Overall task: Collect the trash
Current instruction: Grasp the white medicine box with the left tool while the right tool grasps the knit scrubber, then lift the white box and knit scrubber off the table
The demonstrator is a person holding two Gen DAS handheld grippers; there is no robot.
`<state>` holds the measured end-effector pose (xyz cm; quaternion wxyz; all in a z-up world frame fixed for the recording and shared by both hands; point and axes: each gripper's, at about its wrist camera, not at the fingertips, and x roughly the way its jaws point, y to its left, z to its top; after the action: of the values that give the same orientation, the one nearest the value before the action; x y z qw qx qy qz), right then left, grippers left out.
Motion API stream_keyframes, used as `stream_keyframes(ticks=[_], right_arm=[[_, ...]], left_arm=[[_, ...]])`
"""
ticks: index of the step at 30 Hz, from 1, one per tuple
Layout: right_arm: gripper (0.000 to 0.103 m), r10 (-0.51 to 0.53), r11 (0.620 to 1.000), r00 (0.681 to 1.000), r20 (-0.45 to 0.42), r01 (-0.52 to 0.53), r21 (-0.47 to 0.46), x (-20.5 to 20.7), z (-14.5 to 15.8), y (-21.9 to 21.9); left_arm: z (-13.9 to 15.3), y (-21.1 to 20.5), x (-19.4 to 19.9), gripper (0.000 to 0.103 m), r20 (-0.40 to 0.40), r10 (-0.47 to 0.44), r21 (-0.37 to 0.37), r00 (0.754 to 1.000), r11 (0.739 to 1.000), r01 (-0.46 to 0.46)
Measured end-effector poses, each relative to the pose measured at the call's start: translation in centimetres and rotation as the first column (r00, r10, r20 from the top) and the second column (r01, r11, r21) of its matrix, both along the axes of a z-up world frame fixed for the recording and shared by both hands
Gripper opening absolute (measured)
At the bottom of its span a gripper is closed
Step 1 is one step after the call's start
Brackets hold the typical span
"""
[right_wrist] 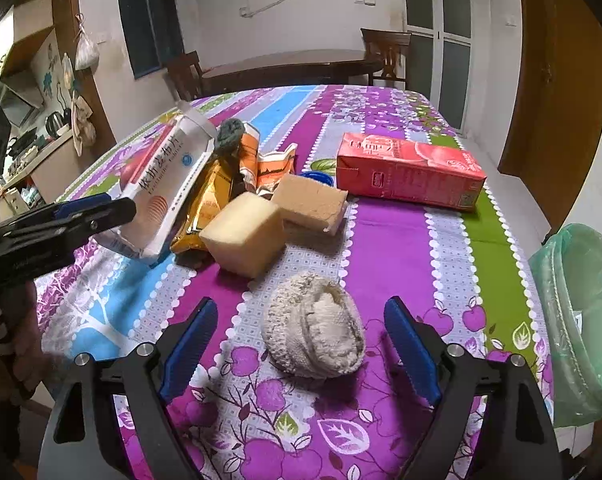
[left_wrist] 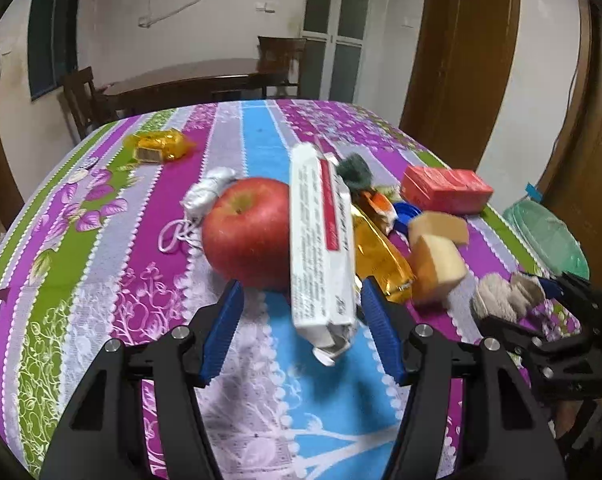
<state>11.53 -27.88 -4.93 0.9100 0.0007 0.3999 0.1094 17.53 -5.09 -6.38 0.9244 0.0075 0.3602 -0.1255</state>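
My left gripper (left_wrist: 301, 304) is open, its blue fingers either side of the near end of a long white medicine box (left_wrist: 321, 240), which lies between a red apple (left_wrist: 247, 232) and an orange wrapper (left_wrist: 381, 256). My right gripper (right_wrist: 301, 336) is open around a balled beige cloth (right_wrist: 315, 326) on the tablecloth. The white box also shows in the right wrist view (right_wrist: 165, 184), with the left gripper's finger beside it. A green-lined trash bin (right_wrist: 581, 312) stands off the table's right edge.
Two yellow sponge blocks (right_wrist: 245, 236), a red juice carton (right_wrist: 409, 172), a torn orange packet (right_wrist: 269, 164), a blue cap (right_wrist: 319, 178), a dark fuzzy scrap (right_wrist: 229, 132), a crumpled silver wrapper (left_wrist: 209, 192) and a yellow candy bag (left_wrist: 159, 146) lie on the table.
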Motion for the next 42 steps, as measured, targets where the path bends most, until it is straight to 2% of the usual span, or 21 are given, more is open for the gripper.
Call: stream_keyframes(ticks=[1, 2, 4, 6, 7, 8, 13, 16, 19, 22, 25, 27, 31, 33, 34, 36, 37, 38, 42], right_arm=[[0.069, -0.003, 1.0, 1.0, -0.006, 0.003, -0.007, 0.3, -0.3, 0.2], [0.065, -0.005, 1.0, 1.0, -0.01, 0.005, -0.014, 0.5, -0.4, 0.3], [0.064, -0.003, 1.0, 1.0, -0.016, 0.003, -0.019, 0.7, -0.7, 0.3], [0.057, -0.005, 0.999, 1.0, -0.02, 0.005, -0.032, 0.8, -0.9, 0.3], [0.054, -0.007, 0.999, 1.0, -0.018, 0.006, -0.038, 0.7, -1.0, 0.3], [0.05, -0.008, 0.999, 1.0, -0.015, 0.007, -0.044, 0.7, -1.1, 0.4], [0.046, -0.039, 0.999, 0.999, 0.029, 0.04, -0.019, -0.1, -0.8, -0.1], [0.045, -0.064, 0.998, 0.995, 0.083, 0.064, -0.007, -1.2, 0.1, -0.1], [0.045, -0.08, 0.997, 0.987, 0.143, 0.079, 0.008, -2.5, 1.5, 0.1], [0.045, -0.087, 0.996, 0.975, 0.205, 0.083, 0.027, -3.8, 3.5, 0.7], [0.045, -0.08, 0.996, 0.968, 0.239, 0.071, 0.046, -4.6, 5.1, 1.4], [0.045, -0.071, 0.997, 0.97, 0.233, 0.06, 0.057, -5.1, 5.3, 1.9], [0.046, -0.062, 0.997, 0.977, 0.203, 0.051, 0.059, -6.1, 5.0, 2.3], [0.046, -0.06, 0.997, 0.982, 0.176, 0.049, 0.065, -6.4, 4.5, 2.2], [0.046, -0.058, 0.996, 0.984, 0.166, 0.047, 0.073, -6.5, 4.3, 2.1], [0.046, -0.049, 0.996, 0.989, 0.139, 0.038, 0.079, -6.4, 3.8, 2.1], [0.046, -0.044, 0.996, 0.99, 0.131, 0.033, 0.087, -6.3, 3.6, 2.0], [0.046, -0.041, 0.995, 0.992, 0.123, 0.029, 0.098, -6.1, 3.4, 1.9], [0.047, -0.037, 0.991, 0.994, 0.099, 0.024, 0.134, -5.5, 3.2, 1.5]], left_arm=[[-0.2, -0.2, 0.3, 0.058, -0.01, -0.007, -0.005, 1.0, 1.0, 0.006], [-0.4, -0.4, 0.5, 0.056, -0.014, -0.008, -0.005, 1.0, 1.0, 0.008], [-0.6, -0.7, 1.1, 0.053, -0.018, -0.008, -0.004, 1.0, 1.0, 0.008], [-0.7, -1.0, 1.5, 0.047, -0.03, -0.011, -0.014, 1.0, 1.0, 0.01], [-0.8, -1.1, 1.7, 0.033, -0.031, -0.01, -0.013, 0.999, 1.0, 0.009], [-1.0, -1.1, 1.9, 0.028, -0.047, -0.015, -0.025, 0.999, 1.0, 0.014], [-0.9, -0.9, 1.6, 0.027, -0.046, -0.011, -0.05, 0.999, 0.999, 0.008], [-0.4, -0.7, 0.4, 0.027, -0.012, -0.014, -0.055, 1.0, 0.998, 0.014], [0.9, -0.5, -1.6, 0.027, 0.063, -0.011, -0.053, 0.998, 0.998, 0.014], [2.3, -0.6, -3.7, 0.018, 0.138, -0.019, -0.045, 0.99, 0.999, 0.025], [3.3, -0.6, -5.5, 0.018, 0.189, -0.026, -0.034, 0.982, 0.999, 0.033], [2.8, -0.8, -5.5, 0.018, 0.161, -0.052, -0.004, 0.986, 0.999, 0.053], [0.1, 1.0, -4.7, 0.019, 0.011, -0.069, -0.041, 0.998, 0.997, 0.069], [-1.1, 1.9, -4.5, 0.019, -0.065, -0.087, -0.066, 0.994, 0.994, 0.083], [-1.5, 2.1, -4.4, 0.024, -0.095, -0.096, -0.065, 0.991, 0.994, 0.09], [-1.9, 3.0, -4.4, 0.046, -0.131, -0.095, -0.074, 0.987, 0.994, 0.086], [-1.6, 3.4, -4.4, 0.066, -0.13, -0.091, -0.086, 0.987, 0.993, 0.081], [-1.1, 3.8, -4.4, 0.076, -0.119, -0.088, -0.097, 0.989, 0.992, 0.077], [0.9, 4.6, -4.0, 0.085, -0.058, -0.062, -0.07, 0.996, 0.996, 0.058]])
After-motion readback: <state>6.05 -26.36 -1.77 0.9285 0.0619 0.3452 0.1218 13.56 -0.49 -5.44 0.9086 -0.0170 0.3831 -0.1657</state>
